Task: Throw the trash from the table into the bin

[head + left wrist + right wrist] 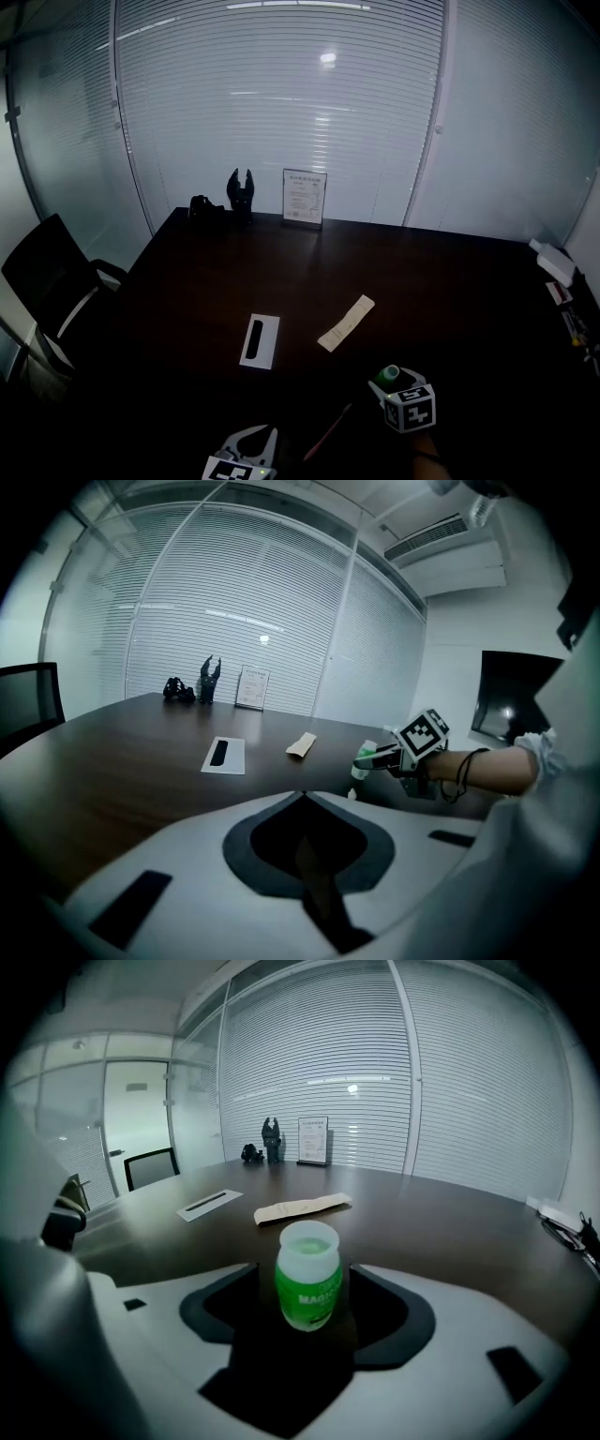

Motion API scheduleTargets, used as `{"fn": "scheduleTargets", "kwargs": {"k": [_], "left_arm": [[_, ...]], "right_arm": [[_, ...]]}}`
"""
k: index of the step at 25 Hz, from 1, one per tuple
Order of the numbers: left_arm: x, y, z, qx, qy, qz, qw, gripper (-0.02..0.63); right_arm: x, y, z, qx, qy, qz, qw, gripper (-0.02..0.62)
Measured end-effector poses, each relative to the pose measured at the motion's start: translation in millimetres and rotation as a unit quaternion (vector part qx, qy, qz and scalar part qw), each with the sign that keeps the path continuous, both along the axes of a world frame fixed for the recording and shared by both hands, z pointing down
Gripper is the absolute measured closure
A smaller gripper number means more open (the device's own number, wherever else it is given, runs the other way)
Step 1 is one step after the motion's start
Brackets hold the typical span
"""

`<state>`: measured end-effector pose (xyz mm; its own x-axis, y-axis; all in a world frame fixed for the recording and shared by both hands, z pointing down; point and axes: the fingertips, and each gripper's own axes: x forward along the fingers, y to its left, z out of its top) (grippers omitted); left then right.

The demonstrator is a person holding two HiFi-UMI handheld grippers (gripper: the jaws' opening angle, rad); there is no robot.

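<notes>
Pickup step: small green plastic bottle with white cap (307, 1290) upright on dark wooden table (422, 291), untouched between wide-spread jaws of right gripper (307, 1269). Left gripper (302, 797) jaws together. Next, squeeze bottle, then find bin; none in view.

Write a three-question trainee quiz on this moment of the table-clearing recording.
1. True or false: the right tongs are clamped on the small green plastic bottle with a white cap.
2. Which of these lies nearest that bottle on the dark wooden table?
A. the pale paper strip
B. the framed sign
C. the black office chair
3. Fill in: the left tongs are ___, with nothing between them.

Key
1. False: the jaws stand wide apart, and the bottle stands between them with a gap on each side.
2. A
3. shut
</notes>
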<state>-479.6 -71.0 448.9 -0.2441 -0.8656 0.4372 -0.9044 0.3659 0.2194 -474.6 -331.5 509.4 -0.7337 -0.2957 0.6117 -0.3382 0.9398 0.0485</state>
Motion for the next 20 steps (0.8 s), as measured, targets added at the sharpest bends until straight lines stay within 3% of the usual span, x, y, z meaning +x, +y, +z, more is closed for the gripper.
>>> {"fn": "scheduleTargets", "kwargs": {"k": [1,3,10,14,20], "left_arm": [[1.2,-0.6,-0.1,0.0,0.0,0.001,1.0,0.607],[2.6,-1.5,0.2,0.001,-0.001,0.002,1.0,0.607],[2.5,-3.1,4.0,-0.001,0.0,0.003,1.0,0.607],[18.1,-13.9,-2.4,0.004,-0.007,0.019,0.9998,0.607],[82.3,-46.5,-32.9,0.025,-0.038,0.071,0.9964,0.607]], "right_arm": [[-0.9,-1.0,-0.9,0.004,0.003,-0.001,1.0,0.289],[1.3,-2.8,0.7,0.007,0.01,-0.003,1.0,0.38],[23.6,12.9,-35.7,0.015,-0.019,-0.022,0.999,0.381],[74.0,28.7,-61.9,0.033,-0.032,-0.033,0.998,0.382],[160.1,42.7,-100.9,0.053,-0.058,-0.017,0.997,0.382]]}}
